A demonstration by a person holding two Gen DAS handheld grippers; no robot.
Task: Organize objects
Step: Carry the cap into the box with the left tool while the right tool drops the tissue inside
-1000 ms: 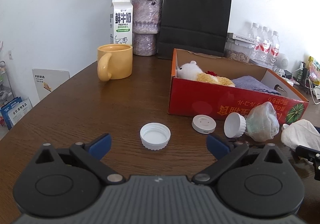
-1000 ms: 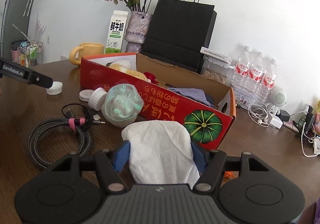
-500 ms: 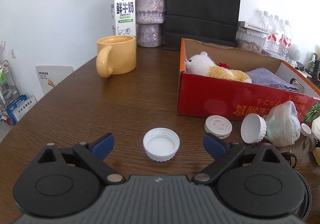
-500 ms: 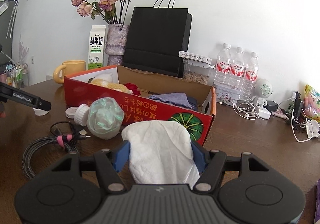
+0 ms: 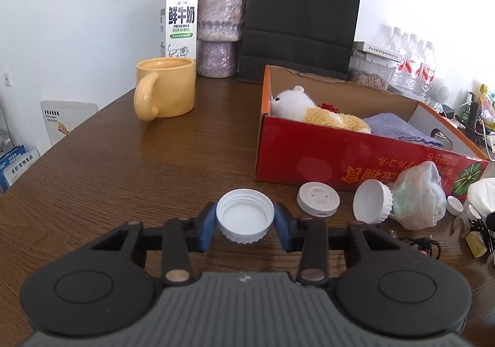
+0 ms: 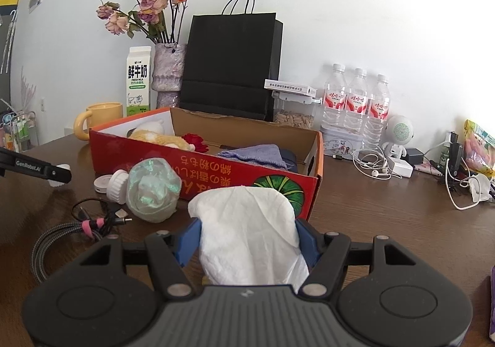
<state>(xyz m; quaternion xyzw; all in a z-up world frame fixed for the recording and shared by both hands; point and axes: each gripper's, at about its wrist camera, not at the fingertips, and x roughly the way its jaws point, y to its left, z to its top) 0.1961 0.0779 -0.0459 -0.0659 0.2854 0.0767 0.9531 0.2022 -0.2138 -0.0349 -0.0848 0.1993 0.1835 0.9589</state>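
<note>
A white screw cap (image 5: 245, 218) lies open side up on the brown table, between the blue pads of my left gripper (image 5: 244, 221). The jaws are closing, and both pads touch the cap's ribbed sides. In the right wrist view that gripper's finger (image 6: 37, 168) reaches in from the left edge. My right gripper (image 6: 247, 234) is shut on a crumpled white tissue (image 6: 244, 214) and holds it just in front of the red cardboard box (image 6: 216, 169). The box (image 5: 355, 161) holds a plush toy (image 5: 309, 111) and a folded purple cloth (image 5: 399, 127).
A flat white disc (image 5: 318, 199), a white jar lid (image 5: 372, 201) and a bunched clear plastic bag (image 5: 417, 195) lie along the box front. A coiled cable (image 6: 62, 229) is nearby. A yellow mug (image 5: 167, 87), milk carton (image 5: 179, 25), vase, black bag (image 5: 300, 22) and water bottles (image 6: 355, 99) stand behind.
My left gripper has come forward around the white cap and its jaws have closed in from wide open onto it. The right gripper still holds the tissue; its view has rolled a little.
</note>
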